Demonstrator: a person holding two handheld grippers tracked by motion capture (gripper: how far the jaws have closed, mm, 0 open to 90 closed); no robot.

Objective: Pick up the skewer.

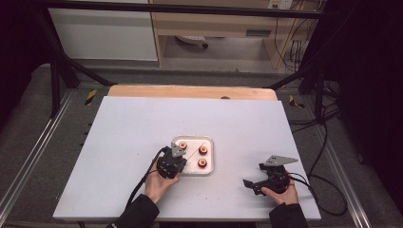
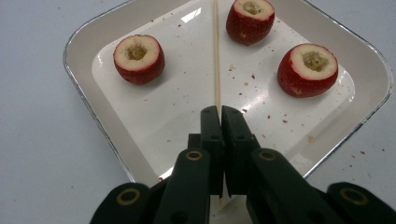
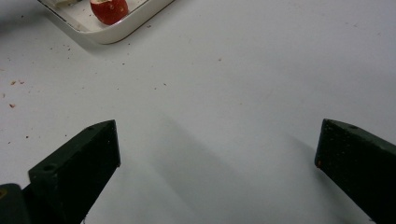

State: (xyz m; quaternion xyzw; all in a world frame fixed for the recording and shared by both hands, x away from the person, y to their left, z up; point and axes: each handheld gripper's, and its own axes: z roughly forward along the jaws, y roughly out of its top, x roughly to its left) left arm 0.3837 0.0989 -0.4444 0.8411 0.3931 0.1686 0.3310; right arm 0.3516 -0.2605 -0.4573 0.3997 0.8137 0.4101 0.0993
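With left tool (image 2: 219,112) pinching thin wooden skewer (image 2: 215,56) over white square tray (image 2: 88,100), three cored red fruits (image 2: 138,58) remain unskewered; right tool (image 3: 217,154) spread, idle.

No text, label, brand or number can be read anywhere. The yellow-and-black markings on the floor beside the table carry no legible writing

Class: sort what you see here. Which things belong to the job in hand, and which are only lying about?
In the job: left gripper, shut on the wooden skewer; three cored red fruits; white tray.

Lying about: right gripper, open over bare table; red crumbs.
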